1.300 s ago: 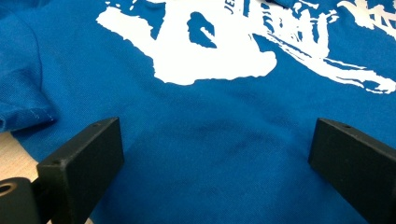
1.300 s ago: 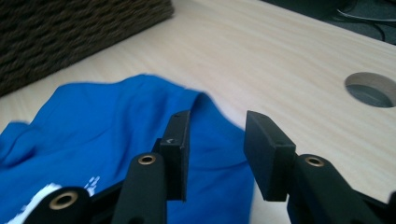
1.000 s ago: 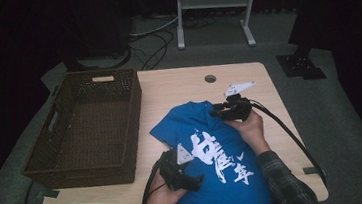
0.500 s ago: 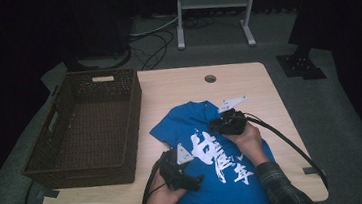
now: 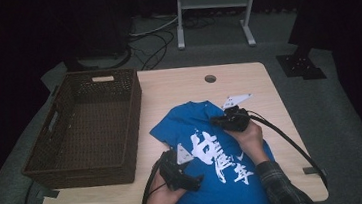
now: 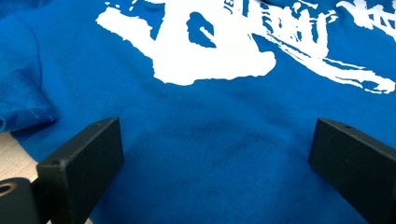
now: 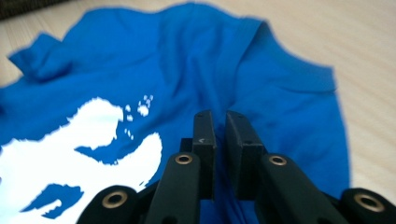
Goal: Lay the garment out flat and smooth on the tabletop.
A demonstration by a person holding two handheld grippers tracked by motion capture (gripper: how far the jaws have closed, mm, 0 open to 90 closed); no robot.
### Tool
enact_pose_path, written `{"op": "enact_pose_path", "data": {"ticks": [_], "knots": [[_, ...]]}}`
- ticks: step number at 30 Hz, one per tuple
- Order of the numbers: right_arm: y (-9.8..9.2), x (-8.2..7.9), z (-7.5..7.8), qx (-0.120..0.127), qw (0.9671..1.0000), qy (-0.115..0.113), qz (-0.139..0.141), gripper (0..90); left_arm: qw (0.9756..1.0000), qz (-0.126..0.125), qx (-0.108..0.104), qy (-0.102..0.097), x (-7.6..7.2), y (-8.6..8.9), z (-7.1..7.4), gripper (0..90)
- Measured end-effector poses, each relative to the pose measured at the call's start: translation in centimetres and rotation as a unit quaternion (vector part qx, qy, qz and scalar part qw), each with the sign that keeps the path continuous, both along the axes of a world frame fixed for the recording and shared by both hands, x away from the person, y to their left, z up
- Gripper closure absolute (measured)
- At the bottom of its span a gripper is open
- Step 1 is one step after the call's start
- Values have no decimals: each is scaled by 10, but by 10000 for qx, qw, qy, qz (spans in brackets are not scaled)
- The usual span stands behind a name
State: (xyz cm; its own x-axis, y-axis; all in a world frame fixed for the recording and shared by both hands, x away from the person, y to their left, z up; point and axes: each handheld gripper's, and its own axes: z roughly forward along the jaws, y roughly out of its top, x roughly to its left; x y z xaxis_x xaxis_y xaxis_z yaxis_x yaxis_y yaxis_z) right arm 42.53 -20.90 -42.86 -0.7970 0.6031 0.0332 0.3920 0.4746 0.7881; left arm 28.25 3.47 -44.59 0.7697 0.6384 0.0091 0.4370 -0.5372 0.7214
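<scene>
The blue T-shirt (image 5: pixel 219 158) lies flat on the wooden table (image 5: pixel 178 89), just to the right of the brown wicker basket (image 5: pixel 83 129); that basket is our landmark. The shirt's long axis runs from the table's near edge away from the person, leaning a touch toward the basket as it goes; the collar end points to the far side, the hem hangs at the near edge beside the person's forearms. White lettering (image 5: pixel 222 156) runs down the chest, face up; one short sleeve (image 5: pixel 164 131) reaches out toward the basket's near right corner, close to it, though whether it touches I cannot tell.

Left gripper (image 5: pixel 188 176) sits low at the shirt's basket-side edge, nearer the hem; in the left gripper view its jaws stand spread wide over plain blue cloth (image 6: pixel 219 154), with nothing caught between them, and a strip of bare table shows by the left jaw.

Right gripper (image 5: pixel 223 121) is on the shirt's far side from the basket, up by the shoulder; its jaws have just been closing. In the right gripper view they are (image 7: pixel 219 119) pressed nearly together with a thin slit left; a ridge of blue fabric rises right at the tips and looks pinched there, but the cloth inside the slit is hard to make out.
</scene>
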Motion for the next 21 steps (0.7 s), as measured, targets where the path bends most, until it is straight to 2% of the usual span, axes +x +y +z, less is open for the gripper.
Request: {"op": "enact_pose_path", "data": {"ticks": [6,14,18,21], "knots": [[-17,4,20,115,9995,-187,-235,832,10000,-2,0,0,0,0,0,24],[-47,22,37,-21,9973,-313,-665,836,10000,-6,7,1,0,0,0,23],[-61,35,41,-136,9956,-296,-879,835,10000,-8,10,1,0,0,0,24],[-73,46,38,-147,9938,-180,-1087,833,10000,-1,-6,-5,0,0,0,24]]}}
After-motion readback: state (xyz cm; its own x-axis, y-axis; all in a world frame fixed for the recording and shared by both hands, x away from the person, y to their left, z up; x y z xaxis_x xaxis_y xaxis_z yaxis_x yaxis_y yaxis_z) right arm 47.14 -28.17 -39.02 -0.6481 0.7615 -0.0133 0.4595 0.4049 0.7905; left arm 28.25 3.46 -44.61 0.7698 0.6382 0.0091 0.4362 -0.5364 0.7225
